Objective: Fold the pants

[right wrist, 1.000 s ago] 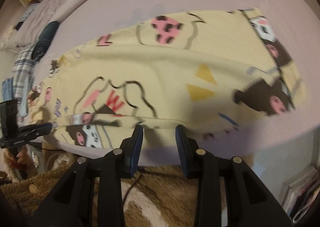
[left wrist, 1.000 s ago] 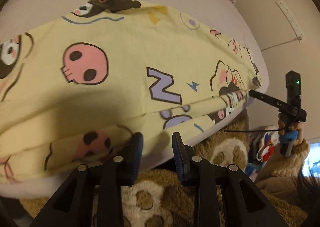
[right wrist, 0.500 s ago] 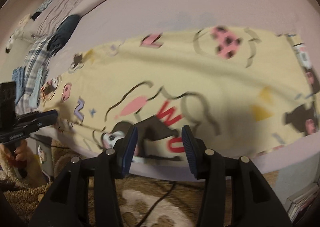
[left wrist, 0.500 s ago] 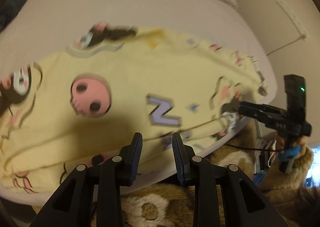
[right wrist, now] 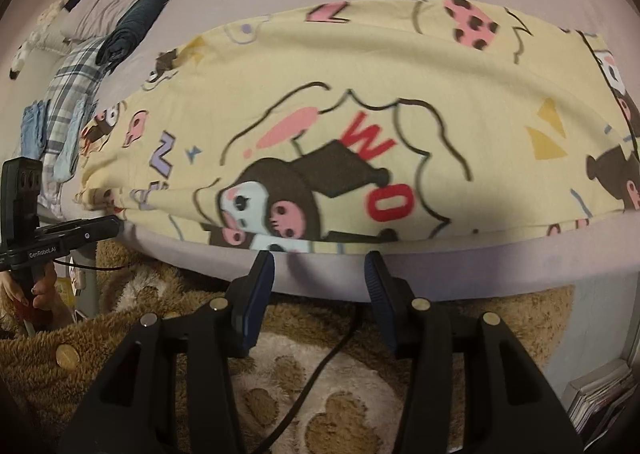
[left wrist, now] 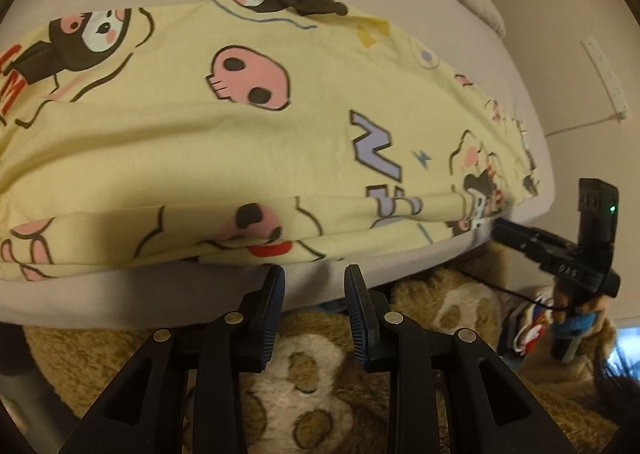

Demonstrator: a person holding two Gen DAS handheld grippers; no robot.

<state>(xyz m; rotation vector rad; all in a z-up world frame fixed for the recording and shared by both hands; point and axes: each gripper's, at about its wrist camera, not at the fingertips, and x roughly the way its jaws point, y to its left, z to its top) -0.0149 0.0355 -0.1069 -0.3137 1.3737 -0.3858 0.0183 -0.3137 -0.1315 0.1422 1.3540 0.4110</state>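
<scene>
Fingers of the left gripper (left wrist: 314,272) stand spread with nothing between them, their blue-padded tips just short of the near edge of the pants (left wrist: 280,142), over the side of the lilac-sheeted bed (left wrist: 168,302). In its own view the right gripper (right wrist: 320,258) is likewise parted and empty, its gap wider, its tips just below the hem line of the same yellow fabric and over the mattress edge. Pants lie flat along the front of the bed, folded lengthwise so that one layer rests on another; a fold line shows along the near side in the left wrist view. Their print carries pink skulls, a dark-hooded cartoon figure, a purple letter N and red letters. From the left wrist view the right gripper shows again at the far right as a black handle with a green light (left wrist: 576,238), its tip touching or nearly touching the end of the pants; I cannot tell which. From the right wrist view the left gripper appears at the far left (right wrist: 60,234), held in a hand (right wrist: 36,294) with dark nails, close to the other end of the cloth. Below both grippers lies a brown fuzzy garment with pale paw prints (right wrist: 320,394), crossed by a black cable (right wrist: 320,366). Farther up the bed sit a rolled dark garment (right wrist: 132,26) and a plaid cloth (right wrist: 72,94). Books (right wrist: 600,394) stand at the lower right.
</scene>
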